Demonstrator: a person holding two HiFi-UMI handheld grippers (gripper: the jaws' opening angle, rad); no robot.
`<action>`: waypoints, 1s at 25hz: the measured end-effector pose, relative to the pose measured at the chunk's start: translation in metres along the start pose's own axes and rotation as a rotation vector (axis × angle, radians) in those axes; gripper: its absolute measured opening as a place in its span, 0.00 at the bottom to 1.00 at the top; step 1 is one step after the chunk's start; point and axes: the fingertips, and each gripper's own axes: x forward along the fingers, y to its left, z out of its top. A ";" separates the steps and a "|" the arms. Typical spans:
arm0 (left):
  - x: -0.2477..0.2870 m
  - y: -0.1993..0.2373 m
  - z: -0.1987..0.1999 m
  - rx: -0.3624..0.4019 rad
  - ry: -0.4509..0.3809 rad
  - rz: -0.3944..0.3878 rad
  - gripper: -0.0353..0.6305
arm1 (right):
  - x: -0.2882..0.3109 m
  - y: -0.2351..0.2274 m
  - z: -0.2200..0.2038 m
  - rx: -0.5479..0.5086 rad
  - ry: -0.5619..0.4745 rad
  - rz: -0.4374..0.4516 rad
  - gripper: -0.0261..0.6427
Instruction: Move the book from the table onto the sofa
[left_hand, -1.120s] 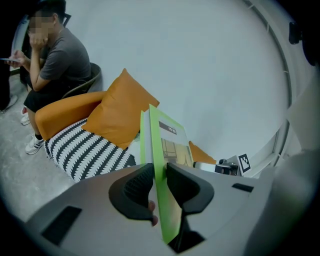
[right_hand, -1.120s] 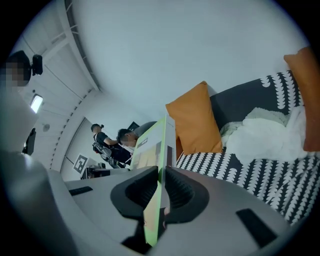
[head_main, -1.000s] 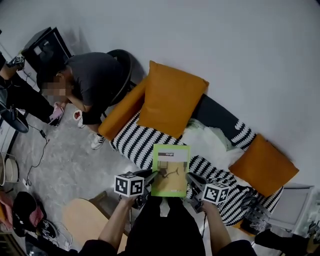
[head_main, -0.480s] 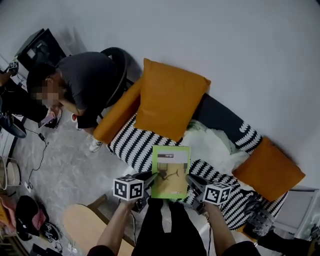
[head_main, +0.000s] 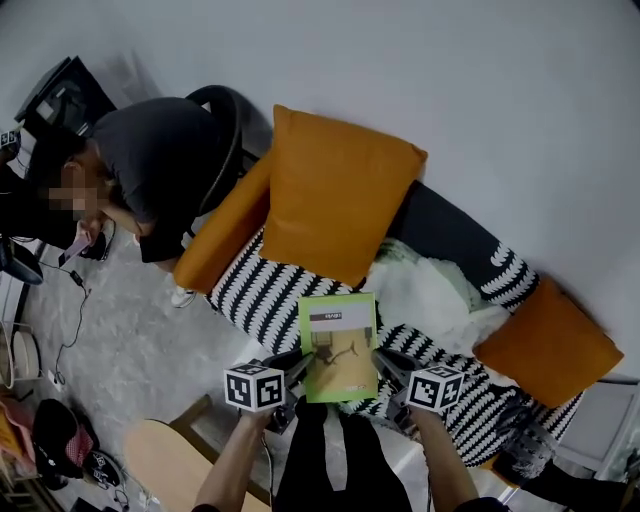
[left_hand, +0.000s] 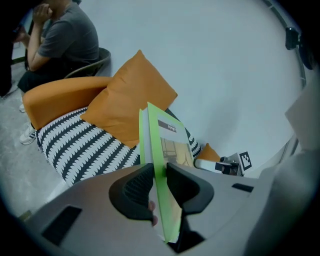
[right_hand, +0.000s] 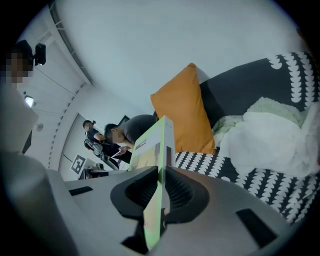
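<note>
A thin green book (head_main: 340, 345) hangs flat over the black-and-white patterned sofa seat (head_main: 262, 285). My left gripper (head_main: 303, 362) is shut on the book's left edge and my right gripper (head_main: 379, 360) is shut on its right edge. In the left gripper view the book (left_hand: 162, 150) stands on edge between the black pads (left_hand: 137, 192), which press both faces. The right gripper view shows the same book (right_hand: 156, 150) pinched between that gripper's pads (right_hand: 182, 192), with the sofa (right_hand: 250, 175) beyond.
A large orange cushion (head_main: 335, 190) leans on the sofa back, another orange cushion (head_main: 550, 340) sits at the right end, and a white blanket (head_main: 440, 290) lies between them. A seated person (head_main: 150, 170) is left of the orange armrest (head_main: 225, 235). A round wooden table edge (head_main: 170, 460) is at lower left.
Both grippers have moved down and forward with the book, closer to the sofa seat; the sofa and cushions look larger in the head view.
</note>
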 end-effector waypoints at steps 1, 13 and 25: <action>0.008 0.008 -0.002 -0.012 0.001 -0.002 0.20 | 0.007 -0.009 -0.002 0.003 0.005 -0.004 0.13; 0.071 0.073 -0.007 -0.058 0.025 0.010 0.20 | 0.064 -0.079 -0.015 0.042 0.050 -0.036 0.13; 0.124 0.131 -0.030 -0.113 0.045 0.014 0.20 | 0.113 -0.145 -0.036 0.095 0.067 -0.088 0.13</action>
